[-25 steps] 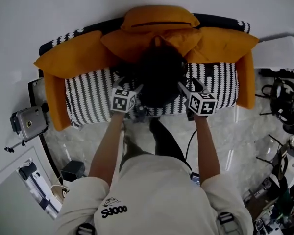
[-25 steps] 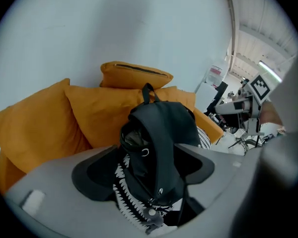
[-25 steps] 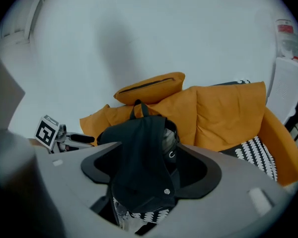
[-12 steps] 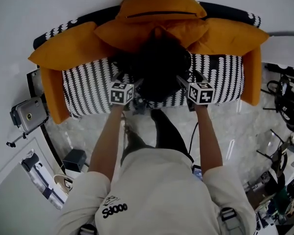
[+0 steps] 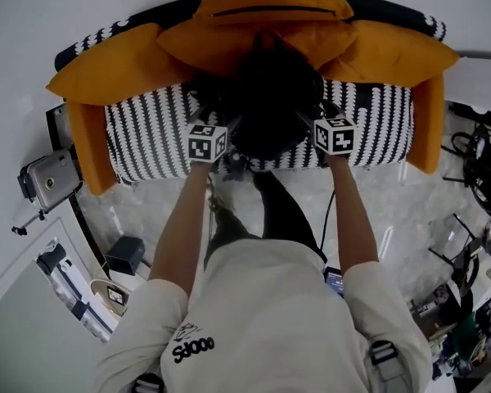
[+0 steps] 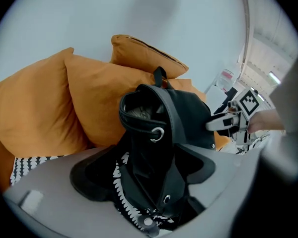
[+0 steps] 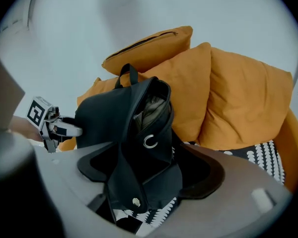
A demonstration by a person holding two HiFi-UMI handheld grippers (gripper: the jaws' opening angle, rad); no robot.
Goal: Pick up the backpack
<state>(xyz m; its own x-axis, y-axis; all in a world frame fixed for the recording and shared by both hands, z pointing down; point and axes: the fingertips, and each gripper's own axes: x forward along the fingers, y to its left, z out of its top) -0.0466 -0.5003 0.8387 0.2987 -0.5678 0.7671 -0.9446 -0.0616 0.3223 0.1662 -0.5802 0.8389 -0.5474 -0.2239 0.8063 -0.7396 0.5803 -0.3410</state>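
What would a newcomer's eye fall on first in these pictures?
A black leather-look backpack stands with its top gaping on the black-and-white patterned sofa seat, in front of bright orange fabric cushions. The left gripper and right gripper flank it. Each has the bag's side between open jaws that have just been closing slightly and are not yet pressing it.

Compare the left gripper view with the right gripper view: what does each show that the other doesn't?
Only the left gripper view: the left gripper, jaws apart around the backpack's side, and the right gripper beyond it. Only the right gripper view: the right gripper's own jaws, likewise apart around the backpack, and the left gripper beyond. Both pairs of jaws have just been closing slightly, not gripping yet. Shared: the black backpack with its top open, a metal ring on its near side, the orange cushions.
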